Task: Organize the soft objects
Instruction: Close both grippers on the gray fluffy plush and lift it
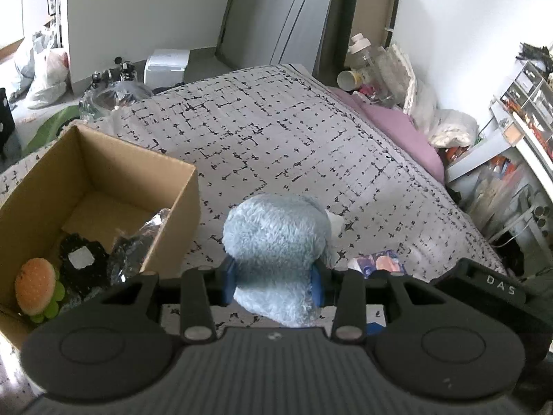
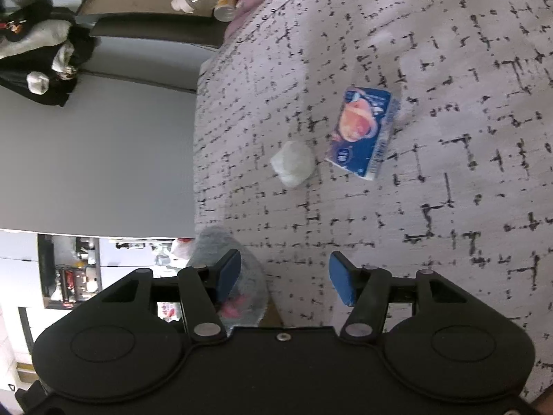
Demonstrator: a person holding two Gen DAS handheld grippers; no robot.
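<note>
My left gripper (image 1: 274, 285) is shut on a fluffy light-blue plush toy (image 1: 276, 235), held above the patterned grey bed cover (image 1: 276, 131). To its left stands an open cardboard box (image 1: 179, 221) holding a burger plush (image 1: 36, 285), a black item with a white patch (image 1: 83, 259) and crinkled plastic (image 1: 138, 242). My right gripper (image 2: 285, 276) stands open over the bed cover (image 2: 449, 207) with nothing between its pads. Ahead of it lie a white soft ball (image 2: 293, 162) and a blue tissue pack (image 2: 361, 131). A blurred grey fluffy thing (image 2: 214, 242) shows behind its left finger.
Beyond the bed's far right corner sit a bottle and a paper cup (image 1: 349, 79) beside a pink sheet (image 1: 397, 128). White shelves (image 1: 518, 110) crowd the right side. Plastic bags (image 1: 45, 76) and a white box (image 1: 166, 65) lie on the floor at back left.
</note>
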